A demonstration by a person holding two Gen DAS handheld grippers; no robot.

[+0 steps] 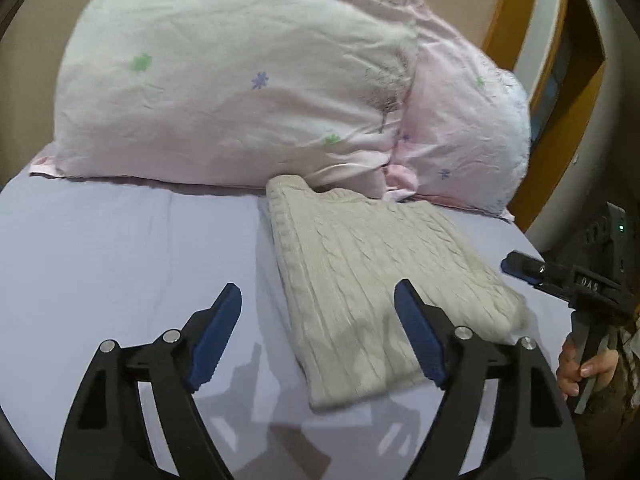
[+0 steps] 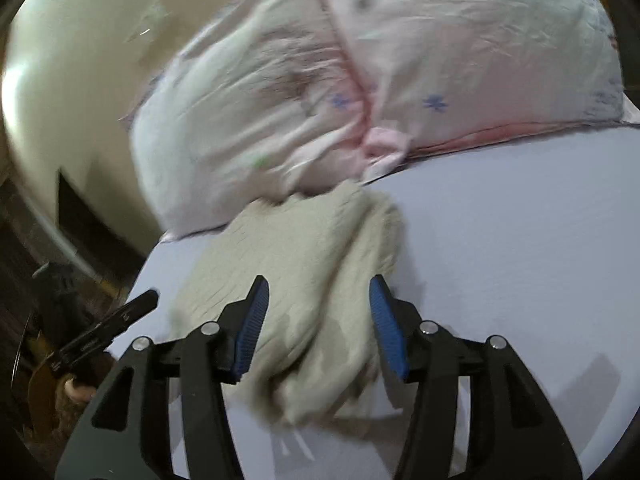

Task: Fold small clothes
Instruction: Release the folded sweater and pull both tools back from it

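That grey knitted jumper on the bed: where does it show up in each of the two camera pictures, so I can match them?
Left wrist view: the knitted jumper lies folded right of centre, its near end between the left gripper fingers.
Right wrist view: the jumper sits centre, blurred and rumpled, running between the right gripper fingers.
Shared landmark: the flowered pink pillows just behind the jumper.

lavender bed sheet (image 1: 120,248), floral pillows (image 1: 224,92), beige wall (image 2: 80,60)
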